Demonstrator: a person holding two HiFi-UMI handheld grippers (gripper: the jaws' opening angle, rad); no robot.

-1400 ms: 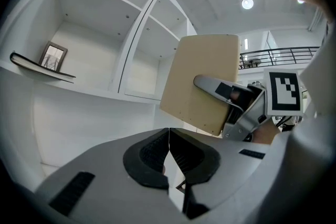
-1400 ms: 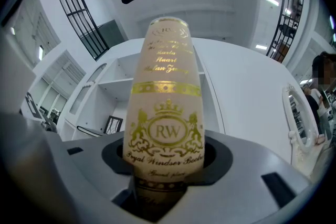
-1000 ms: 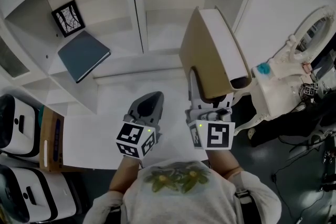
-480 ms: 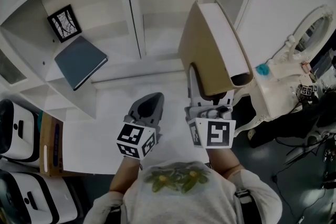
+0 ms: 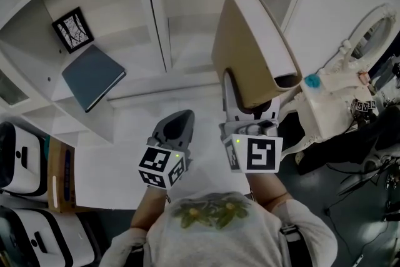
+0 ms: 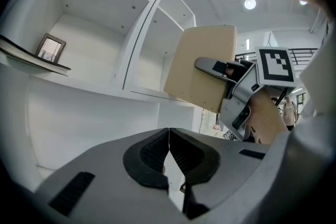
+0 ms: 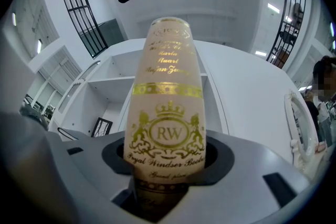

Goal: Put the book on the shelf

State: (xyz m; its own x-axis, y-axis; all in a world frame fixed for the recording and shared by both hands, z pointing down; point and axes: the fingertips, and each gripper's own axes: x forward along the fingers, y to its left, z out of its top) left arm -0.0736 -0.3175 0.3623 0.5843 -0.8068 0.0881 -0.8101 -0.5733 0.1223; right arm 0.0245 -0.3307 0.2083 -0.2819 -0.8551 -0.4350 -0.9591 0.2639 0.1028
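Note:
A thick tan book (image 5: 250,50) with white page edges is held upright in front of the white shelf unit (image 5: 169,40). My right gripper (image 5: 240,106) is shut on its lower end. In the right gripper view its cream spine (image 7: 167,128) with gold lettering stands between the jaws. The left gripper view shows the book's tan cover (image 6: 202,68) from the side, right of the shelf's divider. My left gripper (image 5: 177,124) hangs lower left of the book, over the white surface, its jaws closed together with nothing between them (image 6: 169,157).
A blue-grey book (image 5: 92,77) lies flat in the left shelf compartment, beside a small framed picture (image 5: 69,29). A white ornate stand (image 5: 340,84) with a turquoise piece stands at the right. White devices (image 5: 15,153) and a brown box (image 5: 59,175) sit at the left edge.
The right gripper with the tan book has shifted slightly up and toward the shelf. The left gripper has stayed in place.

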